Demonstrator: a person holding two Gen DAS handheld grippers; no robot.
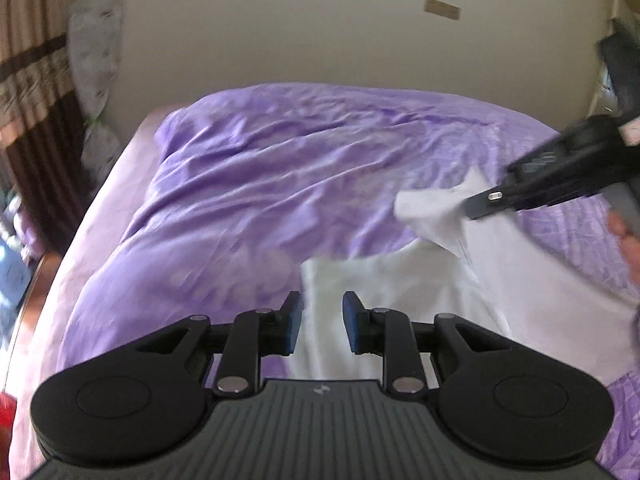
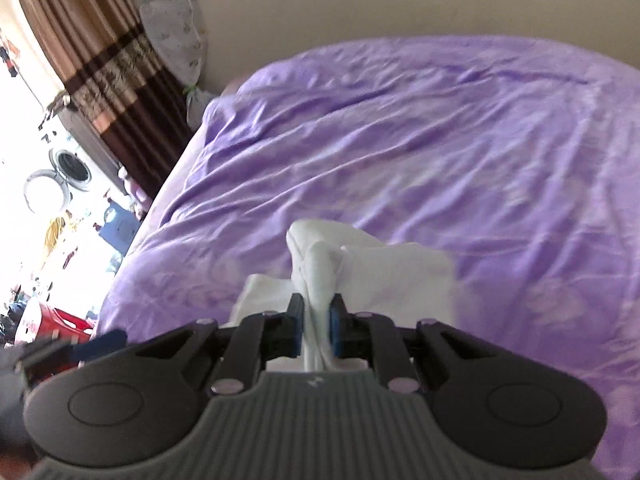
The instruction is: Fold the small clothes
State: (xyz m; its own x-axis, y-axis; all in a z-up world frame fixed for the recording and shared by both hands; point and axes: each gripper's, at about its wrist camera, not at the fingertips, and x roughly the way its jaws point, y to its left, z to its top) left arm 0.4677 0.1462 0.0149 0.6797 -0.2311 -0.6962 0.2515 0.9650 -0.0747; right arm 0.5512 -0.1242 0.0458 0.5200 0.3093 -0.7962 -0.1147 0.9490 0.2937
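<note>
Evidently folding is at an early stage. Left wrist view: the white garment (image 1: 400, 300) lies partly on the purple bed (image 1: 260, 184), toward its near right side, one end lifted up and rightward by the right gripper (image 1: 476, 206). The left gripper (image 1: 322, 322) hangs above the cloth, jaws apart and holding nothing. No finished fold shows.

Right wrist view: the right gripper (image 2: 316, 322) is clamped on a bunched end of the garment (image 2: 400, 276); its long axis runs from the jaws toward the bed's far edge.
</note>
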